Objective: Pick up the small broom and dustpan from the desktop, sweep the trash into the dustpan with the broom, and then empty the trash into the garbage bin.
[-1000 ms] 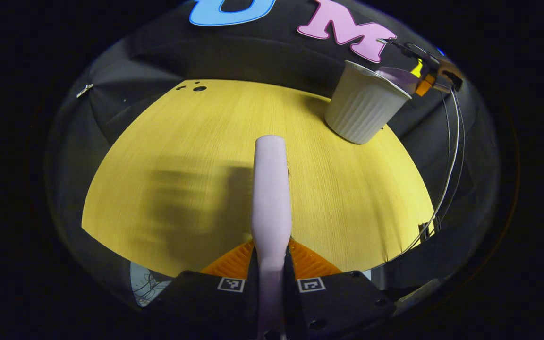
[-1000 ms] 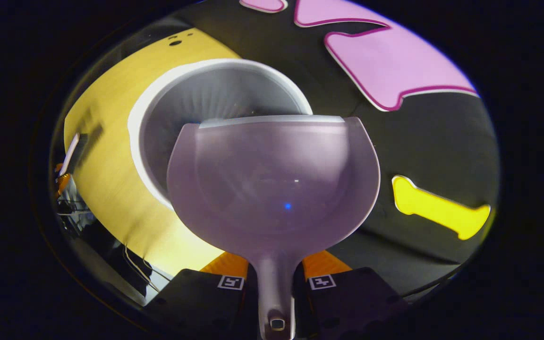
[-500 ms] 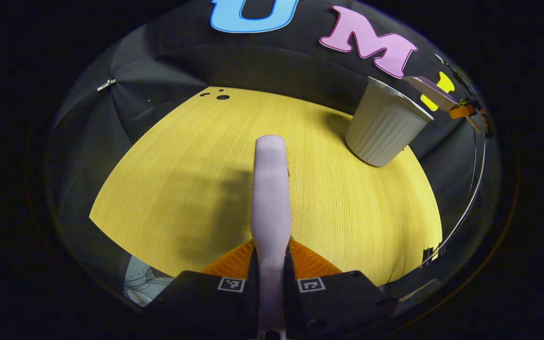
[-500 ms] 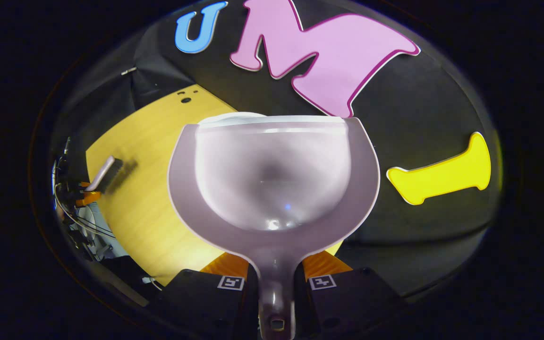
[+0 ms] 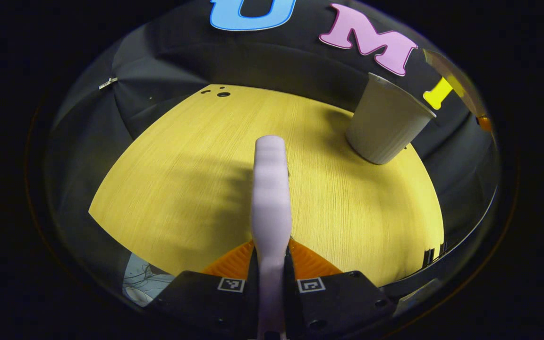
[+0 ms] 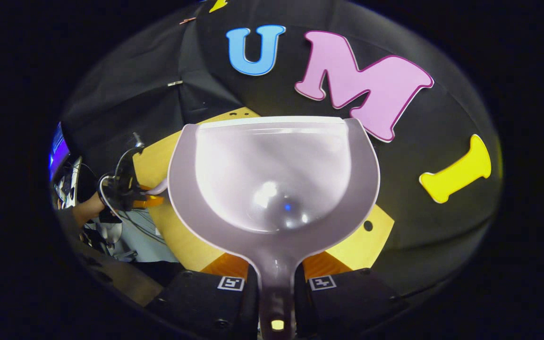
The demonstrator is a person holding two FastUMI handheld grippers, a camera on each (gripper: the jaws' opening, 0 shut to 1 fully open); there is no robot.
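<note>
In the left gripper view the small broom's pale lilac handle [image 5: 271, 198] runs up the middle, and my left gripper [image 5: 271, 257] is shut on it above the yellow desktop [image 5: 182, 165]. The white ribbed garbage bin [image 5: 385, 125] stands at the far right of the desk. In the right gripper view my right gripper [image 6: 276, 269] is shut on the handle of the lilac dustpan [image 6: 272, 179], whose scoop looks empty and is held level in the air, hiding the bin. Far left there, a hand [image 6: 85, 212] holds the left gripper [image 6: 128, 189] with the broom [image 6: 158, 189].
The round desktop [image 6: 187, 236] has small holes near its far edge [image 5: 222, 94]. Black cloth walls close in behind and beside the desk. Cables [image 6: 140, 226] and grey floor lie past the desk's near left edge.
The right gripper has drawn the dustpan up and back from over the bin's mouth, levelling it. The left gripper with the broom has hardly moved.
</note>
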